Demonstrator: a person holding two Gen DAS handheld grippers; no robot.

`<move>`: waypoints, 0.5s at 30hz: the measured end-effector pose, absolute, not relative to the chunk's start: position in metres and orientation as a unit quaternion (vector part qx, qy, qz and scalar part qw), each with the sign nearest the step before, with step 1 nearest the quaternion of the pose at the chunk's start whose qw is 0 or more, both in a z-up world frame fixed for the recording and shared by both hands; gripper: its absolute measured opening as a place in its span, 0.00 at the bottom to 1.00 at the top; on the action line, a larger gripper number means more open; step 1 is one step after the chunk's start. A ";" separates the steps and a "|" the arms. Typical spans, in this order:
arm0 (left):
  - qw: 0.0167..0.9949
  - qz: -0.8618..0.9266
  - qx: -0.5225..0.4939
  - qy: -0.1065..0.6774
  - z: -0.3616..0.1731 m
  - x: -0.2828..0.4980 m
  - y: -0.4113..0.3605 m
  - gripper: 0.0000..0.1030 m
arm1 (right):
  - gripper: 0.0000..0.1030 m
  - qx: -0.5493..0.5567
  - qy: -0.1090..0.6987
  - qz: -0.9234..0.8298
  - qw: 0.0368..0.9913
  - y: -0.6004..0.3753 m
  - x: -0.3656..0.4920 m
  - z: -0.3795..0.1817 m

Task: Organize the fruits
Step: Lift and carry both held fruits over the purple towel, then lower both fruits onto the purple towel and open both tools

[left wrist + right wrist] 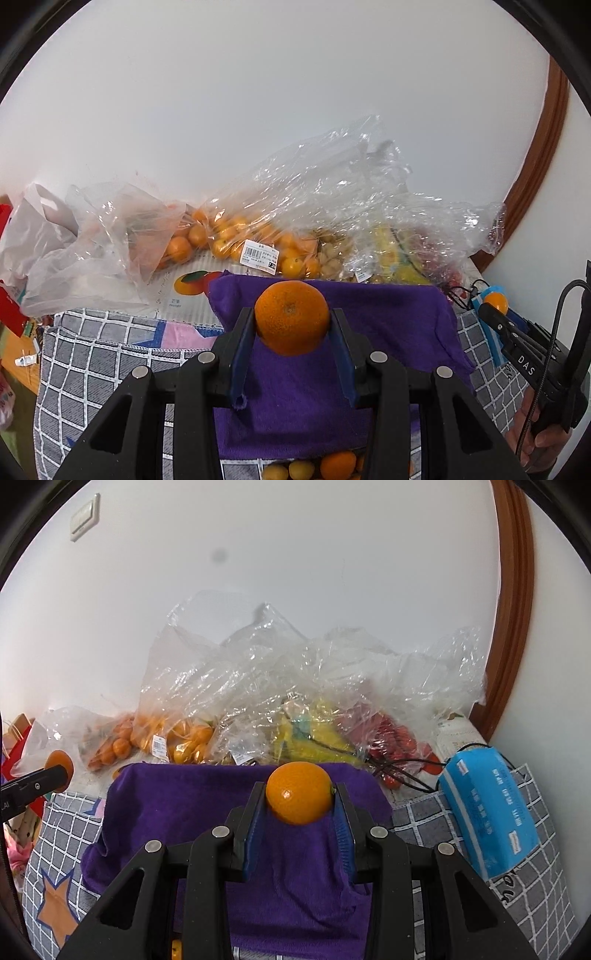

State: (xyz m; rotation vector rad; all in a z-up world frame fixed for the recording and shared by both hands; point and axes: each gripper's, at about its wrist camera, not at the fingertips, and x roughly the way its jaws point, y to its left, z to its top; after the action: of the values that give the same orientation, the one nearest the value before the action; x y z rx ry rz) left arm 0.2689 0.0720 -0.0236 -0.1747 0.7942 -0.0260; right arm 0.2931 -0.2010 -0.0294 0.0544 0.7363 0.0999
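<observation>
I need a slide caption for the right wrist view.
Right gripper holds a smooth orange citrus fruit above a purple towel.

"DAS" reads in white on the right claw's black body (526, 363).

Black hand-held gripper (291, 321), blue pads (242, 347).
</observation>
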 end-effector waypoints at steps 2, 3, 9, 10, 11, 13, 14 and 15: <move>0.917 -0.012 -0.084 0.390 -0.029 0.274 0.073 0.37 | 0.34 0.027 0.365 0.047 0.929 -0.201 0.298 -0.036; 0.916 -0.011 -0.085 0.393 -0.032 0.278 0.073 0.37 | 0.34 0.028 0.368 0.047 0.928 -0.201 0.301 -0.039; 0.909 -0.009 -0.090 0.408 -0.049 0.294 0.077 0.37 | 0.34 0.025 0.381 0.044 0.923 -0.204 0.312 -0.055; 0.907 -0.008 -0.092 0.411 -0.052 0.297 0.079 0.37 | 0.34 0.025 0.383 0.043 0.923 -0.206 0.314 -0.059; 0.906 -0.007 -0.093 0.412 -0.054 0.300 0.079 0.37 | 0.34 0.025 0.384 0.042 0.922 -0.207 0.315 -0.060; 0.905 -0.005 -0.097 0.415 -0.059 0.304 0.082 0.37 | 0.34 0.027 0.388 0.040 0.920 -0.210 0.319 -0.065; 0.903 -0.005 -0.099 0.417 -0.062 0.306 0.083 0.37 | 0.34 0.026 0.390 0.039 0.920 -0.212 0.321 -0.066; 0.902 -0.004 -0.099 0.420 -0.065 0.308 0.084 0.37 | 0.34 0.024 0.391 0.038 0.919 -0.212 0.323 -0.067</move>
State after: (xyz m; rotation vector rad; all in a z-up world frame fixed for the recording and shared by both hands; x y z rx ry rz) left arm 0.3075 0.0844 -0.0650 -0.2052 0.8676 -0.0088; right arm 0.3226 -0.2119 -0.0669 0.0487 0.8038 0.0783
